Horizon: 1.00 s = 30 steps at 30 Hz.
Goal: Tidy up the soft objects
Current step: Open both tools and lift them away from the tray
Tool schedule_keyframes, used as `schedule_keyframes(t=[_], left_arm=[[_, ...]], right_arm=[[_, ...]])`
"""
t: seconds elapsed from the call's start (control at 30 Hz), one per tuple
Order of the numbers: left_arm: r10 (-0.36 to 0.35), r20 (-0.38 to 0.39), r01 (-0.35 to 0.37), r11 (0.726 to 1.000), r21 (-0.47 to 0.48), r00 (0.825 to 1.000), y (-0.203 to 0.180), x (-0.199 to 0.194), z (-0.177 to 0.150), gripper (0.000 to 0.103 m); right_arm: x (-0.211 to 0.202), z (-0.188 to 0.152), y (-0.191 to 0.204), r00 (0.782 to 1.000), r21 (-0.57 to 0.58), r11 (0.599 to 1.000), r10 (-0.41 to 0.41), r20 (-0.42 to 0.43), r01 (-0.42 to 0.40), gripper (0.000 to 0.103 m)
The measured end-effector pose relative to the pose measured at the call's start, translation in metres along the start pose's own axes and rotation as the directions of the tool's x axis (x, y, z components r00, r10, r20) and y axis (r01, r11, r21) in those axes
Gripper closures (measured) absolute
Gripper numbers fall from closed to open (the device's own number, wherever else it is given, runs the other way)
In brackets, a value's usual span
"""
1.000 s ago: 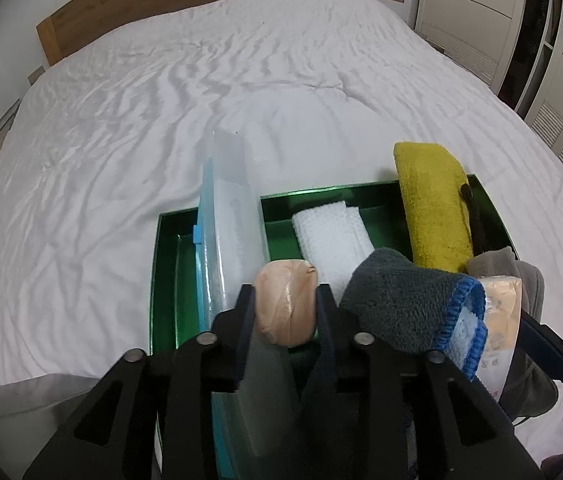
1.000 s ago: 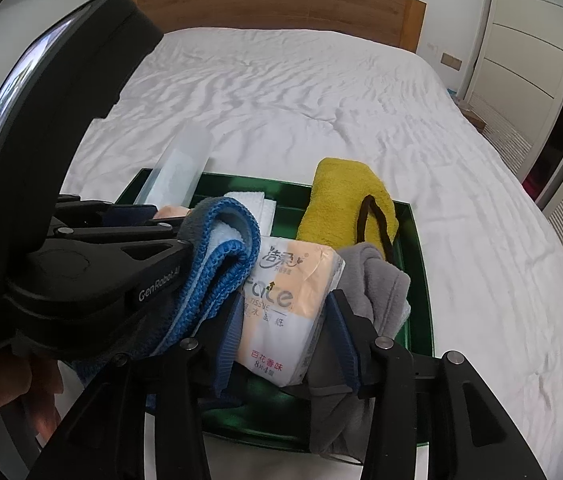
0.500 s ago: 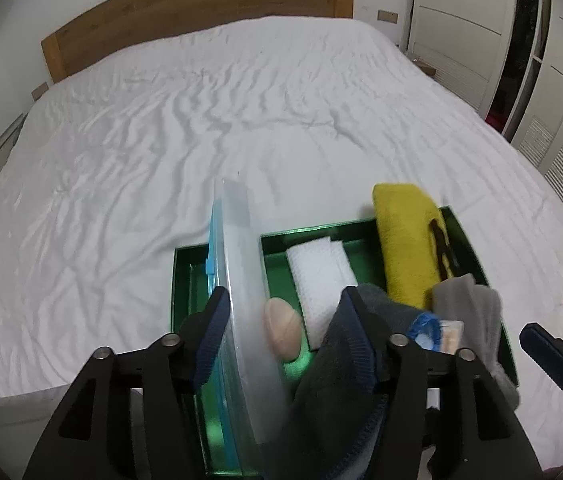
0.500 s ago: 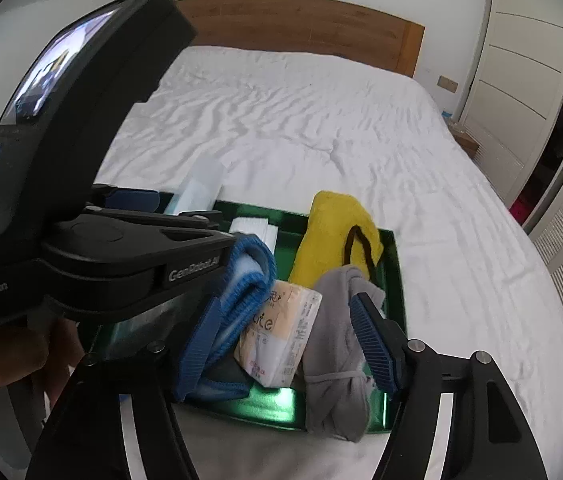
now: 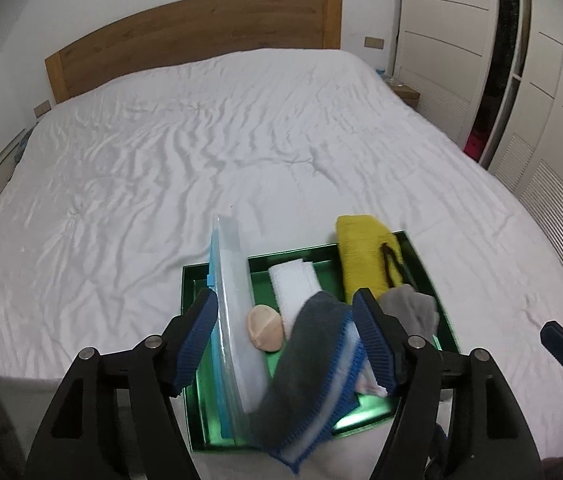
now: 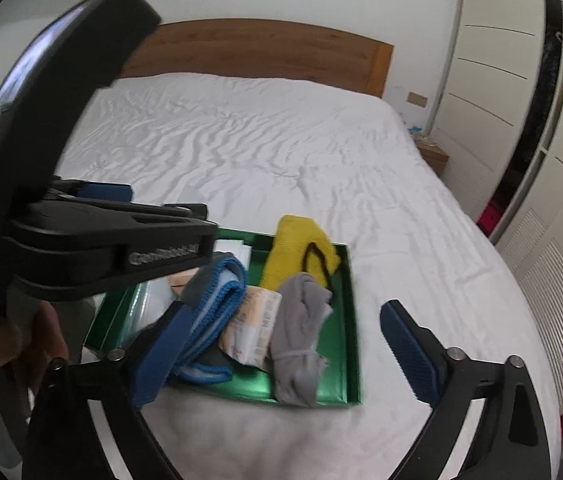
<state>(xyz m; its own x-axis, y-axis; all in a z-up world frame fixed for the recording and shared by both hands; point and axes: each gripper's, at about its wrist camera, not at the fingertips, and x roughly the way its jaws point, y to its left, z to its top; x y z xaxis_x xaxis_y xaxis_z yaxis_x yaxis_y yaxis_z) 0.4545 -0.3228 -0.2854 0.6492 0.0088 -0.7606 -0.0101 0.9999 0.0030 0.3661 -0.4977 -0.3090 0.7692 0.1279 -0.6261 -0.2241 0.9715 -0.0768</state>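
left gripper (image 5: pixel 285 340): fingers spread wide, holding nothing; hangs above near end of green tray (image 5: pixel 191 320)
right gripper (image 6: pixel 281 344): fingers wide apart, empty; above tray's near right side
tray: on white bed (image 5: pixel 201 140) near foot edge, holds all the soft items
zip bag (image 5: pixel 233 308): clear plastic with blue edge, stands on its edge along tray's left wall; likely leaned there to save floor space
powder puff (image 5: pixel 264 327): peach, round, lies between bag and white folded cloth (image 5: pixel 293 284)
grey towel with blue trim (image 5: pixel 313 364): rolled, near front, overhangs tray's near rim; looks loosely dropped, may want tucking in
tissue pack (image 6: pixel 253 320): wedged between towel and grey sock bundle (image 6: pixel 297 332)
yellow cloth (image 5: pixel 361 256): folded, far right, black hair tie (image 6: pixel 317 260) on top
packing: items side by side in rows, so each stays visible
task state: judged near done; both grippers free
left view only: puff, bag full height, white cloth
right view only: tissue pack clearly, sock bundle full length with its tie, tray's right wall, left gripper body and the hand holding it
blur: both views smeared, fine print unreadable
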Motion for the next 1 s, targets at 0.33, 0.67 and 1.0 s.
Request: schedule_keyframes(t=[0.33, 0.67, 1.0], left_arm=[[-0.050, 0.025, 0.050, 0.999, 0.022, 0.998, -0.009, -0.071, -0.016, 0.026], [-0.059, -0.009, 0.059, 0.998, 0.004, 0.998, 0.026, -0.159, -0.043, 0.025], [-0.044, 0.036, 0.041, 0.997, 0.072, 0.998, 0.095, -0.239, -0.074, 0.025]], right_arm=[[-0.069, -0.011, -0.018, 0.996, 0.062, 0.994, -0.084, -0.036, 0.086, 0.001], [-0.176, -0.005, 0.006, 0.994, 0.075, 0.992, -0.098, -0.053, 0.101, 0.001], [-0.279, -0.006, 0.076, 0.991, 0.106, 0.986, -0.132, -0.010, 0.132, 0.001]])
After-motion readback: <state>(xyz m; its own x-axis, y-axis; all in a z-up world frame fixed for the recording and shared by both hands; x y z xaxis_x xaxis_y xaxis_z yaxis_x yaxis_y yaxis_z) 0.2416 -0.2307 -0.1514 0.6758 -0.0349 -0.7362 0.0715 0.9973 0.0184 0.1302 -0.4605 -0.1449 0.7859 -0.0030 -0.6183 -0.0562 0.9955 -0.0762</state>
